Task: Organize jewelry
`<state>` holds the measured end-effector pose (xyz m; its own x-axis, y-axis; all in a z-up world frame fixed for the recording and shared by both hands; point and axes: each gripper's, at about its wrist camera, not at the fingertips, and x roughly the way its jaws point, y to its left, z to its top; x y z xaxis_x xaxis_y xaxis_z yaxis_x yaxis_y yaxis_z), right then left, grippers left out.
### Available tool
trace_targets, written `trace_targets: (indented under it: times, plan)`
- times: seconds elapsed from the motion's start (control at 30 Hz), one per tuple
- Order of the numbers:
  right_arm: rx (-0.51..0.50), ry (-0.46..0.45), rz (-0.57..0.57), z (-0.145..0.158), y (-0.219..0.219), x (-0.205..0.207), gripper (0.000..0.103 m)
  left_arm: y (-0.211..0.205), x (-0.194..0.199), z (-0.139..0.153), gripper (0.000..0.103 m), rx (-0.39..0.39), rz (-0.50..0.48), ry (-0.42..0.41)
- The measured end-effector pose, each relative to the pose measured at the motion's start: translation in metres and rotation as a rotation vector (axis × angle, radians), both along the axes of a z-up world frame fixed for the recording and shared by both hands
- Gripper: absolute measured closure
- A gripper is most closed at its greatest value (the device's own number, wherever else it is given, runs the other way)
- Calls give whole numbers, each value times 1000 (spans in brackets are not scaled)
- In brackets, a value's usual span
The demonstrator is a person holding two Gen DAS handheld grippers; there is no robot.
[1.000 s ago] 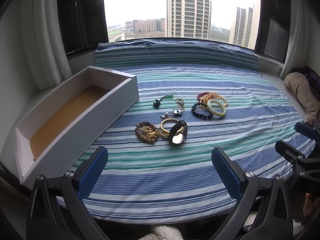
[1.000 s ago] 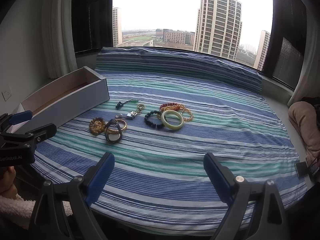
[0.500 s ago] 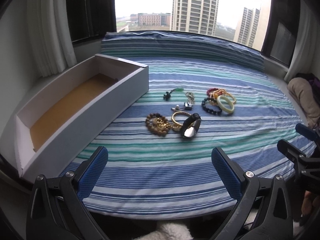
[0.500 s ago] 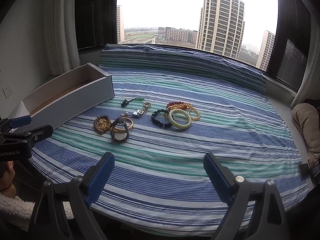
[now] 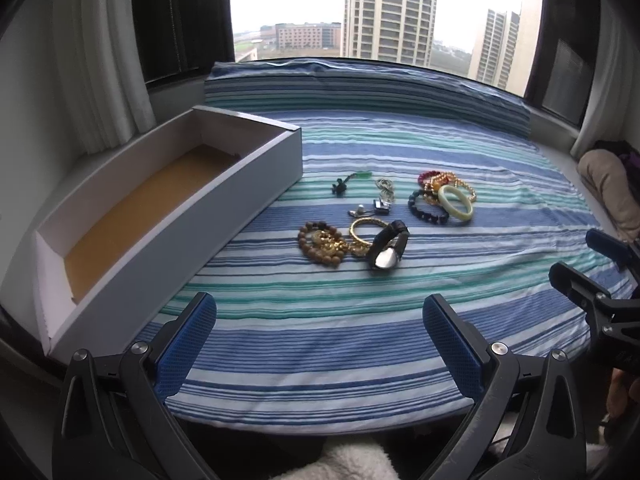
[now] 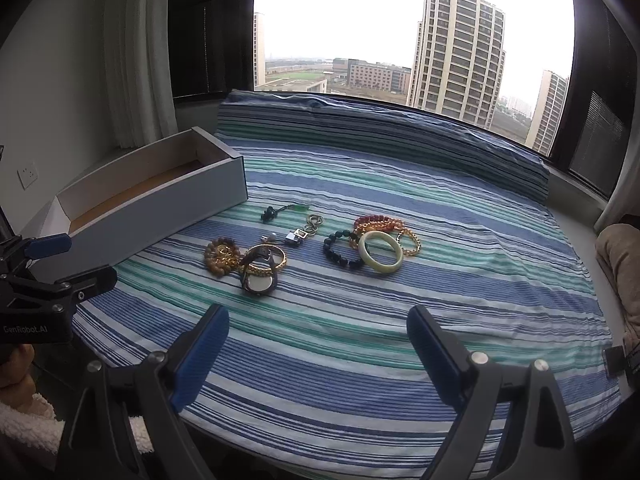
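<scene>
Hovering over the near edge of the blue-green striped bedspread [image 5: 320, 344], both tongs stand wide w/ nothing between the blue pads: left tongs [image 5: 319, 322], right tongs [image 6: 318, 330]. Right tongs also show at the far right of the left wrist view [image 5: 592, 264], left tongs at the far left of the right wrist view [image 6: 60, 264].

Jewelry lies mid-bed in two loose groups, well apart from both tongs. Left group: brown wooden bead bracelet [image 5: 320, 242] w/ a gold chain piled on it, thin gold bangle [image 5: 366, 228] touching it on the right, black-strapped wristwatch [image 5: 388, 248] tilted on edge, overlapping the bangle. Right group: pale green jade bangle [image 5: 456, 204], dark round-bead bracelet [image 5: 424, 208] just left of it, red & amber bead bracelets [image 5: 436, 178] behind. Between groups, farther back: small black charm w/ green tip [image 5: 344, 184], silver-gold chain w/ square pendant [image 5: 384, 200].

Long white open cardboard box w/ brown floor [image 5: 132, 216] sits along the bed's left edge, near the left group but not touching; no jewelry seen inside it. Window w/ tower blocks beyond the far side.
</scene>
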<state>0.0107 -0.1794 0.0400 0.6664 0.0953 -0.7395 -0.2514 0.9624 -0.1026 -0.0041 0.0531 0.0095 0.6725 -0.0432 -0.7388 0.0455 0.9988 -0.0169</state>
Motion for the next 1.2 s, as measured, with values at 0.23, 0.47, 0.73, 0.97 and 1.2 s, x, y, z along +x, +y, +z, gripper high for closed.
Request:
trace_targets:
  times: [0.23, 0.47, 0.73, 0.97, 1.2]
  plan:
    - [4, -5, -15, 2, -8, 4, 10, 6, 6, 4, 0, 22, 15, -11]
    - [3, -4, -19, 4, -15, 7, 10, 7, 10, 1, 0, 15, 20, -3]
    - [35, 42, -24, -8, -21, 14, 10, -2, 15, -8, 0, 17, -22, 21]
    - [31, 72, -47, -16, -31, 15, 10, -20, 34, -22, 0, 38, -145, 14]
    - [41, 91, -89, -21, -45, 11, 10, -39, 76, -62, 0, -53, -322, 108]
